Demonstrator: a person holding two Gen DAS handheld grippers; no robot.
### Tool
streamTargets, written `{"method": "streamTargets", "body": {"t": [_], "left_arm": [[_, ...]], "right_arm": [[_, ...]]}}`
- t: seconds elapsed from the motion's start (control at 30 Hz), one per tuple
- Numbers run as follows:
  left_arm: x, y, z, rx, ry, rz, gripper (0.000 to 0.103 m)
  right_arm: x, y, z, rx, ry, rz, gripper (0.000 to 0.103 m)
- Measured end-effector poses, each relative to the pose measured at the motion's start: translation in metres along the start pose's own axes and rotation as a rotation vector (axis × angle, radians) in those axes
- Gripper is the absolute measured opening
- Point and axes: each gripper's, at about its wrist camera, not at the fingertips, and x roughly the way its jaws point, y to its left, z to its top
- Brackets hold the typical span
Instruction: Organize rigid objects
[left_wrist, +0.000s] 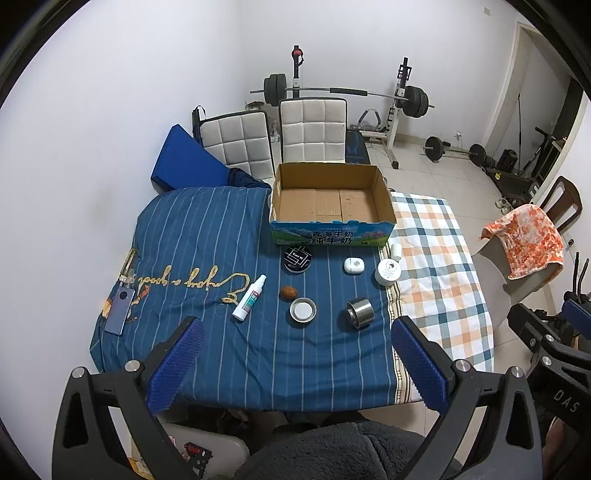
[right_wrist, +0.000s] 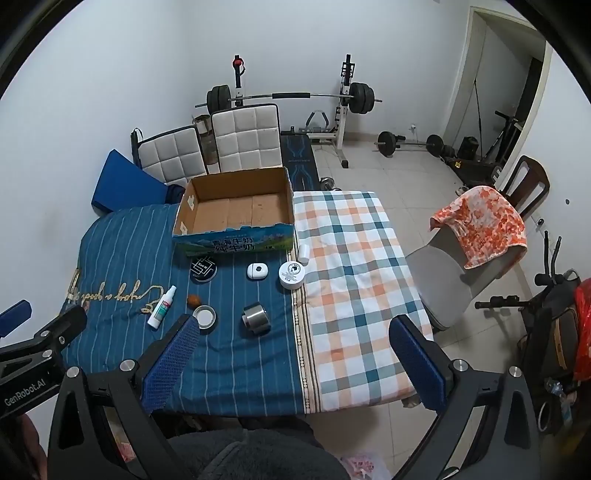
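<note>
Cardboard box (left_wrist: 332, 201) sits open at centre frame on the blue striped cloth (left_wrist: 207, 236); below it lie a spray bottle (left_wrist: 249, 292), walnut (left_wrist: 288, 292), metal cup (left_wrist: 359, 312), tin lid (left_wrist: 303, 311) and white jar (left_wrist: 388, 272). Left gripper (left_wrist: 295, 369) and right gripper (right_wrist: 291, 365) hover at lower frame, both spread wide, holding nothing

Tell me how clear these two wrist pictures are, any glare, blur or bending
Left wrist view: sharp, evenly lit; the cardboard box reads clearly, soft shadows only, fisheye bows the table edges, black corners. Right wrist view: equally sharp; slight sheen on the metal cup, no strong glare, doorframe curves near the rim.
</note>
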Motion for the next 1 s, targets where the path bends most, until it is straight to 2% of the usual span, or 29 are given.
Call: {"method": "streamTargets", "body": {"t": [1.0], "left_arm": [[-0.007,0.005,0.003,0.002,-0.028,-0.008,0.103]], "right_arm": [[-0.014,0.01,0.003,0.016,-0.038,-0.014,0.103]]}}
